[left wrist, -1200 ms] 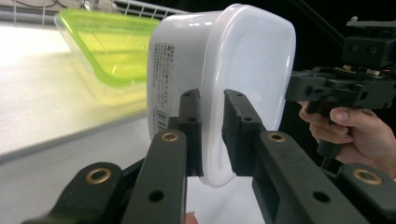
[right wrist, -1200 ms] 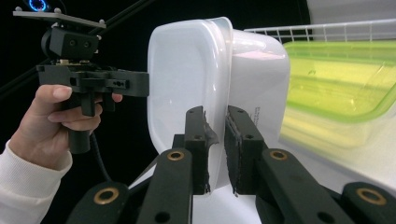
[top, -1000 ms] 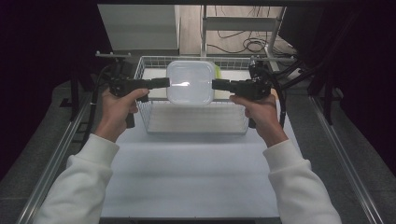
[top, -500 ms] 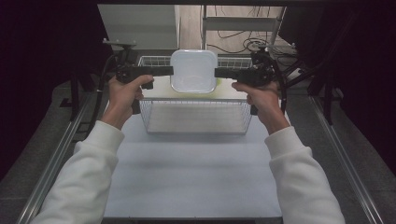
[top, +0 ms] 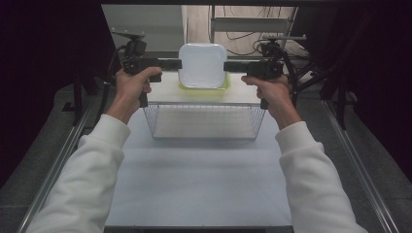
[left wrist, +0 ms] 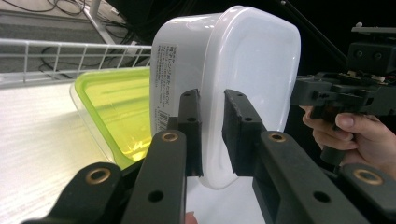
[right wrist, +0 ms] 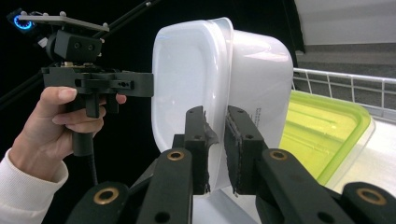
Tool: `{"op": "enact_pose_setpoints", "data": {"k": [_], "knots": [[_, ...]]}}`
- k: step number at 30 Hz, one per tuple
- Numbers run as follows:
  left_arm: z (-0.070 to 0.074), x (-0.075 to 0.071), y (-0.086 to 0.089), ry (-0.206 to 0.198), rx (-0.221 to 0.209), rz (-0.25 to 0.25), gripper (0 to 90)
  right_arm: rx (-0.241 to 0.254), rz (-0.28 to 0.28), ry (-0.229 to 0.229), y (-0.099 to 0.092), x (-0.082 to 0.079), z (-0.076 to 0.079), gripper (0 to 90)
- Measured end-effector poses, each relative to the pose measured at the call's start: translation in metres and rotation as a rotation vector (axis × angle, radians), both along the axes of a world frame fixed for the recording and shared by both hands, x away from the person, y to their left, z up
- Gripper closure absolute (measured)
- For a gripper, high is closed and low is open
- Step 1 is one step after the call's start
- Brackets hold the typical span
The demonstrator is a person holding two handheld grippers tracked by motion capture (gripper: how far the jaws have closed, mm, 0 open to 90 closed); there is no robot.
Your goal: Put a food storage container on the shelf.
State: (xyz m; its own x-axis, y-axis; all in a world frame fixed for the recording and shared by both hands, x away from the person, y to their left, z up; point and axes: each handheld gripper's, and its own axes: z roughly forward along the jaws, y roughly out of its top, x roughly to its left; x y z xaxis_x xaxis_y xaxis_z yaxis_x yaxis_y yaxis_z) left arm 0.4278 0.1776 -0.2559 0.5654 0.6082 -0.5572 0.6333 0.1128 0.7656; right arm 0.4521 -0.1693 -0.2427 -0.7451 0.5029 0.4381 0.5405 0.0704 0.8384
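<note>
1. The left gripper point(left wrist: 212, 135) is clamped on the rim of a white lidded plastic container point(left wrist: 243, 84): one pad sits on the lid side of the lip, the other on the body side.
2. The right gripper point(right wrist: 215, 149) pinches the opposite rim in the same way, so the container hangs between the two tools, carried by its lip alone.
3. In the high view the container point(top: 202, 64) is in the air beyond the far wall of the wire basket point(top: 204, 128), lid up, directly over a green-lidded container point(top: 223, 85) that rests on the pale surface behind the basket.
4. Progress, as I judge it: the grasp and lift are done and the box is out of the basket, which now looks empty. What is left is lowering it, probably onto or beside the green lid, and letting go with both grippers.
5. Hard to make out: the white box covers most of the green lid from above, so the gap between them cannot be judged. Whether anything is inside the white box is not visible. The small printed label point(left wrist: 163, 79) on its side is unreadable.
</note>
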Motion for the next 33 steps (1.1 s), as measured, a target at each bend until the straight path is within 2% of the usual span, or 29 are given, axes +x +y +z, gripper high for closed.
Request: {"op": "enact_pose_setpoints", "data": {"k": [7,11,15,23,28,32,33], "knots": [[-0.001,0.009,0.002,0.017,-0.003,0.007,78.0,0.0,-0.001,0.009,0.003,0.01,0.001,79.0],[-0.006,0.015,-0.001,0.037,0.003,0.008,78.1,-0.002,-0.01,0.042,0.002,0.016,-0.005,78.9],[-0.007,0.02,0.0,0.051,-0.015,0.005,78.4,-0.001,-0.022,0.067,0.001,0.023,-0.009,78.8],[-0.013,0.028,-0.001,0.081,-0.01,0.012,78.4,-0.006,-0.03,0.094,0.002,0.031,-0.014,78.7],[-0.016,0.031,0.0,0.087,-0.032,0.014,78.2,-0.001,-0.029,0.107,0.001,0.035,-0.015,78.4],[-0.017,0.036,0.001,0.104,-0.051,0.016,78.1,0.01,-0.028,0.128,0.001,0.04,-0.014,77.6],[-0.018,0.04,0.003,0.117,-0.068,0.015,78.1,0.013,-0.03,0.138,0.001,0.041,-0.014,77.2]]}}
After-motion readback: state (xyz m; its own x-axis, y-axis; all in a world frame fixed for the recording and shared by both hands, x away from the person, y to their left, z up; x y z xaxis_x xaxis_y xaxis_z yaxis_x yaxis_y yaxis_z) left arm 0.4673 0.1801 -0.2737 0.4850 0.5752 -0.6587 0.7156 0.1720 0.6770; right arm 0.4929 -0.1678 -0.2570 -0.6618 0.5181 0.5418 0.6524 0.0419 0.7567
